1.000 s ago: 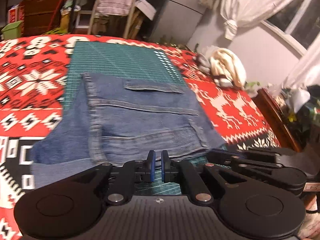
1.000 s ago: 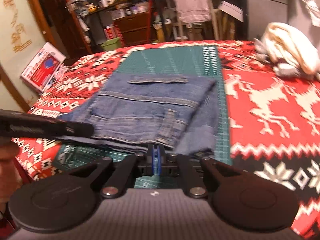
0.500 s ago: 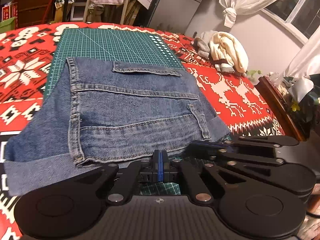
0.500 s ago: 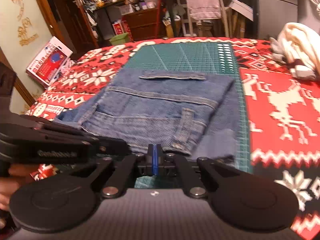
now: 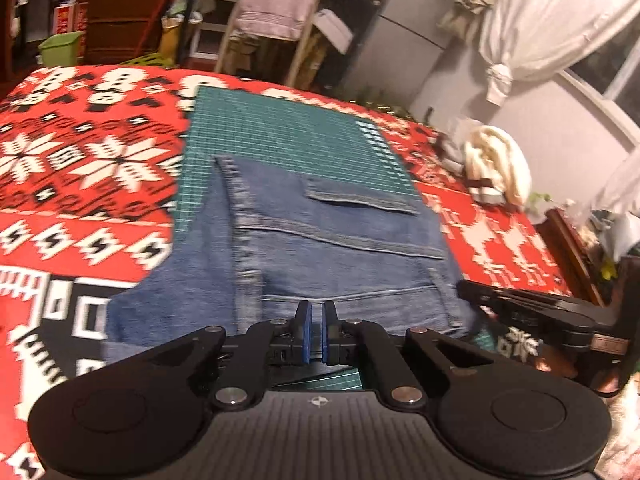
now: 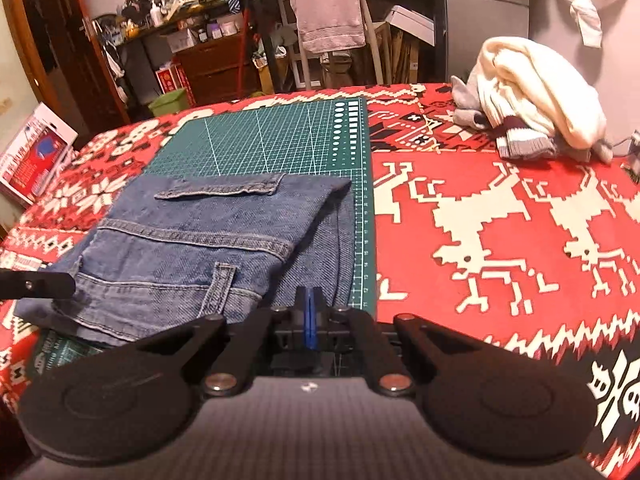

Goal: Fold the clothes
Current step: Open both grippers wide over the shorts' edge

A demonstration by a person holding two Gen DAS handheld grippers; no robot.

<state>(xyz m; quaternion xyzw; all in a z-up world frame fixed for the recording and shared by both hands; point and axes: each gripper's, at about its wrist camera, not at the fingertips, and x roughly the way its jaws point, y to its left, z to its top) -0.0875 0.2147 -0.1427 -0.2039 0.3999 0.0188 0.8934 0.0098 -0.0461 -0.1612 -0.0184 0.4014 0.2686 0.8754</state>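
On the green cutting mat [image 6: 256, 140] the jeans [image 6: 208, 240] lie folded into a compact stack, seemingly complete save perhaps squaring, with the left gripper [image 5: 314, 330] slightly parted and the right gripper [image 6: 308, 322] pressed together, both empty at its near edge.

A bed under a red patterned blanket [image 6: 500, 216] carries a green cutting mat [image 6: 260, 140]. Folded jeans [image 6: 208, 248] lie on the mat's near half; a cream clothes heap [image 6: 536, 96] sits right of the mat.

The left gripper [image 5: 316, 330] has its jaws slightly apart; the right gripper [image 6: 308, 320] has them closed together.
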